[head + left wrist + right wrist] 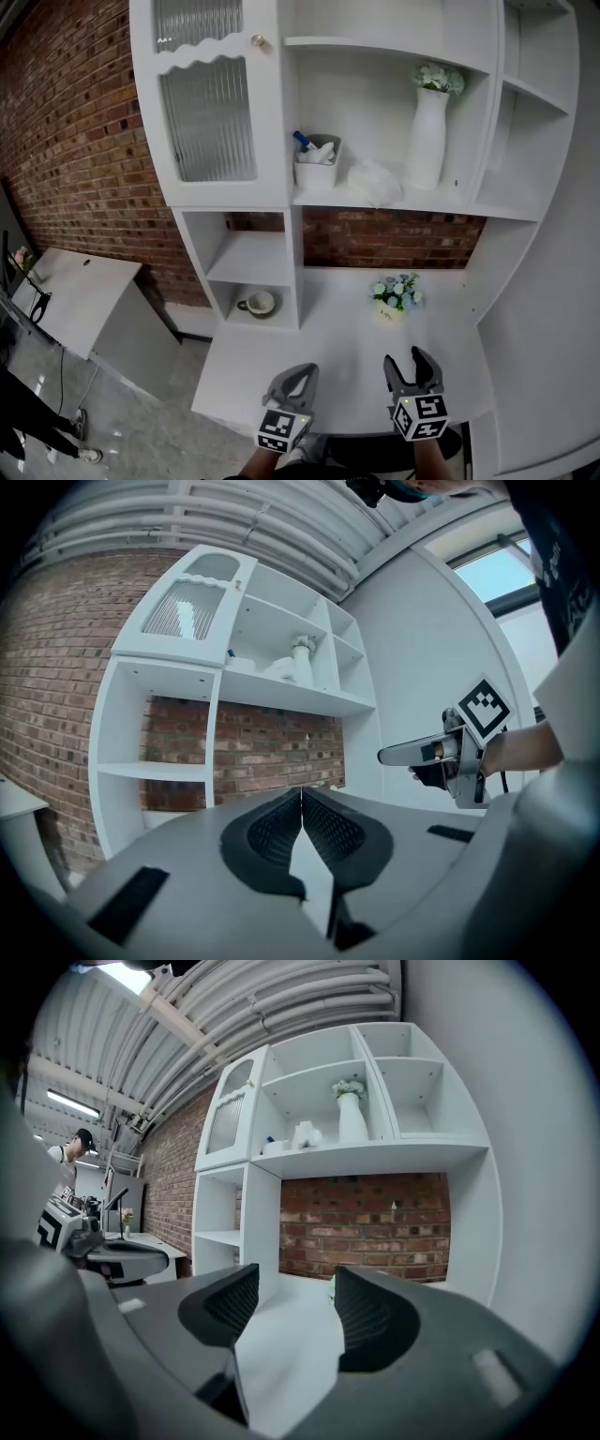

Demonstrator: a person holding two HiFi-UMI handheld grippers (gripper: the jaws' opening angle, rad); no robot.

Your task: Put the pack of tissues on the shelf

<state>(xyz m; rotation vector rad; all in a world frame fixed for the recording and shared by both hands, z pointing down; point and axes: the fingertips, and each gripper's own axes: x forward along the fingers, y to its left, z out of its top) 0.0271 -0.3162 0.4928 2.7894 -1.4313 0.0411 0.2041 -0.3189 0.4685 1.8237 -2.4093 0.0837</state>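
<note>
White table [328,361], white shelving and a red brick wall [75,141] behind it make up the corner, and a person holds 2 claws low over the table's near edge. The left claw [298,378] has its jaws pressed together with nothing between them; in its own view the ribbed pads [281,829] meet along 1 thin line. The right claw [413,360], just beside it, has its jaws standing apart and holds nothing; only bare table shows in the gap between its pads [373,1314]. The pack of tissues [374,182] lies on the shelf [450,206], well above and ahead of both claws and clear of them, a soft white bundle slightly left of the right claw's line. Straight above that claw on the same shelf, to the right of the pack, stands a tall white vase [427,141] of pale flowers; to the pack's left is a small white holder [317,164] with a blue-tipped thing sticking out. Just ahead of the right claw, on the table, sits a small pot of flowers [396,298]. Ahead of the left claw and a little to its left, a mug [258,303] rests in the lowest cubby.
</note>
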